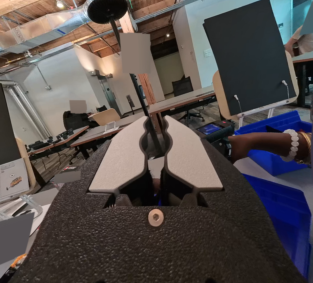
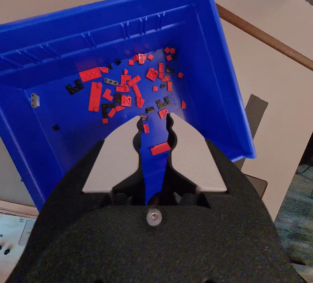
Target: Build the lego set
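Observation:
In the right wrist view, my right gripper (image 2: pixel 154 115) hangs open over a blue bin (image 2: pixel 211 54) holding several loose red and black lego pieces (image 2: pixel 125 88). A small red plate (image 2: pixel 146 128) and a longer red tile (image 2: pixel 160 148) show between the fingers on the bin floor. A small grey piece (image 2: pixel 145 117) lies by the left fingertip. My left gripper (image 1: pixel 156 118) points up and away from the table, with its fingers a narrow gap apart and nothing seen between them. The right gripper's body (image 1: pixel 215 129) and the forearm (image 1: pixel 264 144) holding it reach into the bin (image 1: pixel 279 166) in the left wrist view.
An instruction page (image 1: pixel 13 178) stands on a holder at the left. Part of an orange lego model (image 1: pixel 17 258) shows at the bottom left. A black panel on a stand (image 1: pixel 245 58) rises behind the bin. A table edge (image 2: pixel 254 25) runs behind the bin. About 30 cm separates my left fingertips from my right.

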Tool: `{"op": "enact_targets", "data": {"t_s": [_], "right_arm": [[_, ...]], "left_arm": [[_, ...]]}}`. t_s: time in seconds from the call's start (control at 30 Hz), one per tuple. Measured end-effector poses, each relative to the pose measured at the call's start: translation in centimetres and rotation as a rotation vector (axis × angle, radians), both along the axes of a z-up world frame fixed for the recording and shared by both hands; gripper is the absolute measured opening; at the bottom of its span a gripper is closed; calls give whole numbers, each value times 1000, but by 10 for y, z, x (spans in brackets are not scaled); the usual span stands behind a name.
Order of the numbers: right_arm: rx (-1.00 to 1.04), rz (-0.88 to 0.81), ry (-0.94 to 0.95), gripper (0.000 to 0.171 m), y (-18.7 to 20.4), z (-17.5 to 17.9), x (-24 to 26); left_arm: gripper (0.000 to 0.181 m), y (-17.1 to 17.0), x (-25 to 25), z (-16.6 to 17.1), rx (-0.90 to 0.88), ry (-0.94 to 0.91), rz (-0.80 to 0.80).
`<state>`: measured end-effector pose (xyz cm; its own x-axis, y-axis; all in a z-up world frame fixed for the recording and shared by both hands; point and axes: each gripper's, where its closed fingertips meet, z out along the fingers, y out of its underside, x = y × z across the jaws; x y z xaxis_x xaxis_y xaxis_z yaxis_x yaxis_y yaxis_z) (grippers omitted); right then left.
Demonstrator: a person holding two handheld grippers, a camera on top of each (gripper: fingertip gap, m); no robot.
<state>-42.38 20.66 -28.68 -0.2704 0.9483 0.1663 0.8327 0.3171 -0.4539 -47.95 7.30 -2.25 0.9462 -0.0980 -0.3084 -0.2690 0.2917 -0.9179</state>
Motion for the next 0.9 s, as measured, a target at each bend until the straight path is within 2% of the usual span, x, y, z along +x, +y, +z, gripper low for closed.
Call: {"op": "enact_targets", "data": {"t_s": [0.17, 0.37, 0.43, 0.47, 0.5, 0.53, 0.63, 0.77, 0.8, 0.83, 0.9], "right_arm": [[-50, 110, -57, 40, -19, -8, 0], [-38, 86, -27, 44, -17, 1, -2], [-17, 50, 25, 31, -13, 16, 2], [-3, 26, 58, 9, -12, 25, 5], [3, 6, 80, 1, -14, 35, 11], [5, -1, 82, 1, -18, 43, 20], [108, -49, 89, 0, -29, 67, 58], [135, -169, 67, 23, -66, 75, 139], [130, -209, 58, 20, -77, 72, 165], [122, -245, 54, 2, -89, 69, 192], [93, -333, 49, 1, -116, 62, 248]], "left_arm": [[14, 1, 0, -1, -5, 9, 6], [15, 3, -2, -3, -18, 14, 23], [15, 3, -1, -3, -20, 16, 23], [15, 3, -1, -3, -20, 19, 24], [15, 3, 0, -3, -21, 21, 25], [15, 3, 0, -4, -23, 23, 27], [15, 4, 3, -4, -27, 34, 28], [15, 8, 14, -4, -30, 57, 11], [16, 10, 18, -4, -37, 68, 6], [16, 12, 23, -5, -44, 83, 5], [16, 16, 31, -6, -52, 112, 5]]}}
